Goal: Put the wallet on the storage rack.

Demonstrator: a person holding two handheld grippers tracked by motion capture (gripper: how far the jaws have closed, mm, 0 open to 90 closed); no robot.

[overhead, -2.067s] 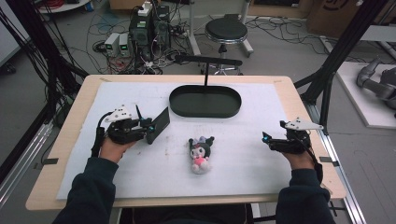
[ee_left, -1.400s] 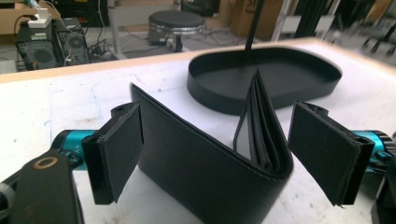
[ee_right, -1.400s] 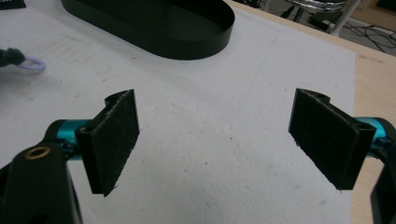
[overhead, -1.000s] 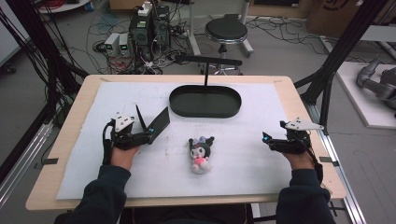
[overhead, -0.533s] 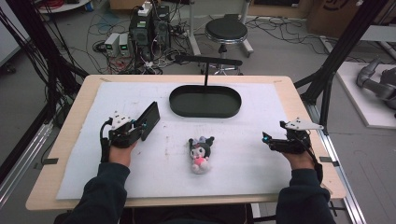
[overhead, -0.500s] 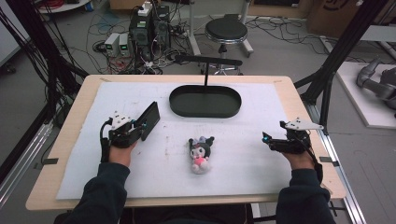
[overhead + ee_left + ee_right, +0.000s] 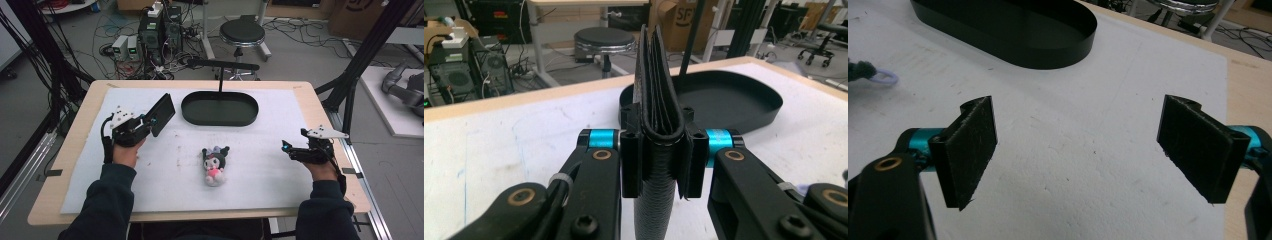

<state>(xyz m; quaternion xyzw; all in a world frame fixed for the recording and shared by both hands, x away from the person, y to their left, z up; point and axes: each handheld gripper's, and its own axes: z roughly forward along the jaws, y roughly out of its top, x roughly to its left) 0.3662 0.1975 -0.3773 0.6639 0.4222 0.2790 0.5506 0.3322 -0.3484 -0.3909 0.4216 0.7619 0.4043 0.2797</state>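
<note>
- While a white mat is covering the wooden table (image 7: 320, 105), cables are crowding the floor beyond.
- Left gripper (image 7: 150, 120) is clamping a black folded wallet (image 7: 161, 114), raised, edge upright.
- Right gripper (image 7: 289, 148) is sitting wide apart.

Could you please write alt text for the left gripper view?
The left tongs are clamped on a black folded wallet standing on edge between their pads. Behind it, a black oval tray sits on the white table cover.

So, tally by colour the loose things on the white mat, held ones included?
Black: 2, the folded black leather wallet and the black oval metal tray.
Black-and-pink: 1, the small plush doll.
Total: 3.
</note>
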